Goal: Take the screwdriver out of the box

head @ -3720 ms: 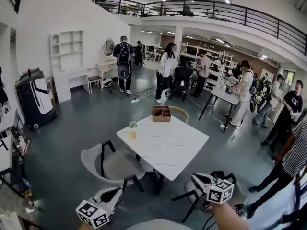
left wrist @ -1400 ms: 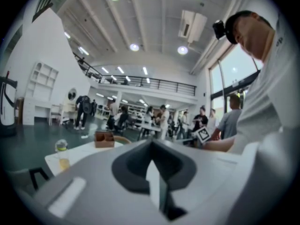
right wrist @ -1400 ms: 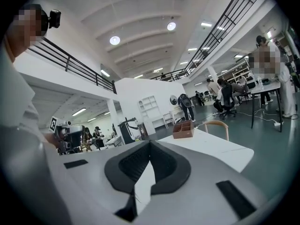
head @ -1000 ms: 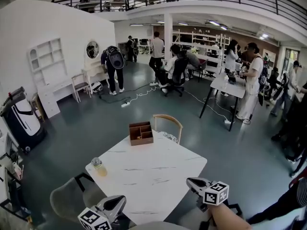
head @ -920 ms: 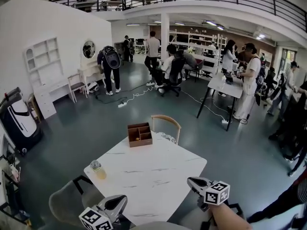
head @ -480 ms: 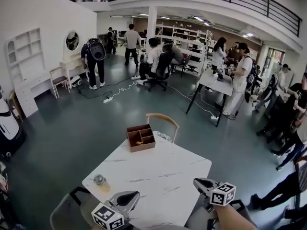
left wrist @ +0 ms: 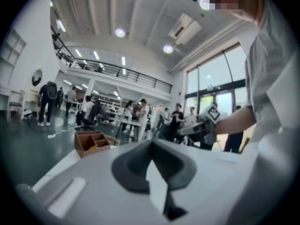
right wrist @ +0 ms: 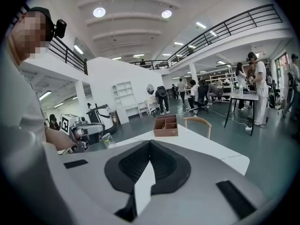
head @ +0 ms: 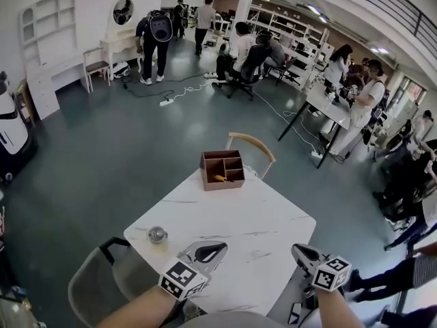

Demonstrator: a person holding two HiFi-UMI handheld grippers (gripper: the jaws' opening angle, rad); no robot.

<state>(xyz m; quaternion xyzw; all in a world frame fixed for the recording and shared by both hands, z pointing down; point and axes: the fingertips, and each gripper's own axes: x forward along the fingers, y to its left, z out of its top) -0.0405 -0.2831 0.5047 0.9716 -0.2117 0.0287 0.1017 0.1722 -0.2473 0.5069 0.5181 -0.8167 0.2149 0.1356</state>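
We see the brown divided box (head: 222, 169) at the 12 o'clock edge of the white marble worktop (head: 259, 217). The yellow-handled screwdriver (head: 220, 179) lies inside it, in a near compartment. A wooden chair (head: 251, 142) stands just behind the box at 1 o'clock. A lidded jar (head: 157, 234) sits near the 8 o'clock edge, and a grey chair (head: 92, 285) is pushed up at 7 o'clock.

Our left tool (head: 220, 247) hovers over the near edge at 7 o'clock and our right tool (head: 296, 249) at 5 o'clock. Each has its jaws together on nothing, and both are well apart from the box, with open marble between.

The left gripper view looks low across the worktop and catches a yellowish spot inside the box. It also shows the right tool's marker cube off at 2 o'clock. The right gripper view shows the box's wall and dividers (its contents are too small to tell) and the left tool at 9 o'clock. People (head: 239, 46) stand and sit farther back across the hall.
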